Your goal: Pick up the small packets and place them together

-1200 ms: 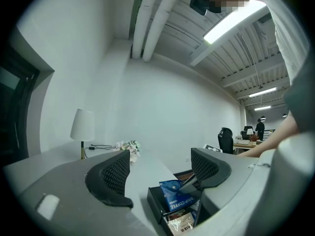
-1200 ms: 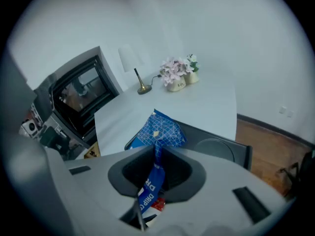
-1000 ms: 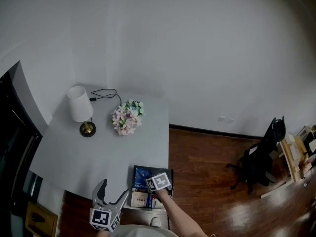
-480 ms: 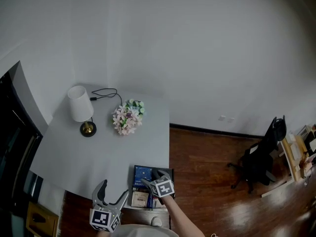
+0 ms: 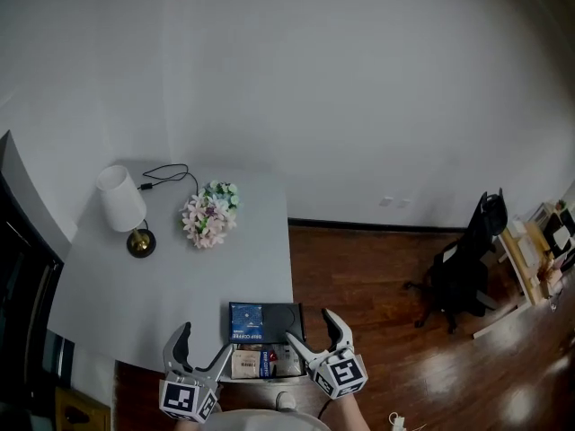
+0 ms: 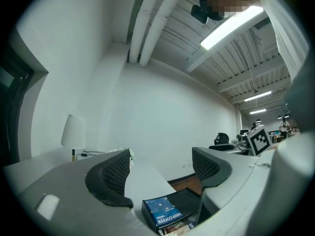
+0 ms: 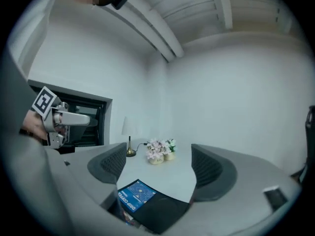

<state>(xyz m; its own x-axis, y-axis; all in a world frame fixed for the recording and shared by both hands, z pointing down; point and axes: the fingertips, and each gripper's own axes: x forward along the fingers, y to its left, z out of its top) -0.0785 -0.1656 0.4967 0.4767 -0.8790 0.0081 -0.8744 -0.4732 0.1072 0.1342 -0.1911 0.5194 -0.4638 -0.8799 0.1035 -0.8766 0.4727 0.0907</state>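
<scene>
Right gripper view: shows right gripper (image 7: 157, 168) spread wide, pinching nothing, pads aimed over blue DRIP COFFEE packet (image 7: 137, 193) lying flat on black box (image 7: 167, 215) at lower centre. Left gripper view: same story for left gripper (image 6: 162, 168), spread and empty, with that packet low, right of centre. Head view: puts box at bottom centre, by the lower right corner of grey table (image 5: 180, 277), with a row of small packets (image 5: 247, 364) just below it in frame, running left-right. Brackets that row with both grippers, left at its left end, right at its right end, each just beside. Can't call either one nearer. Suggests a short inward, downward reach from either side.
</scene>
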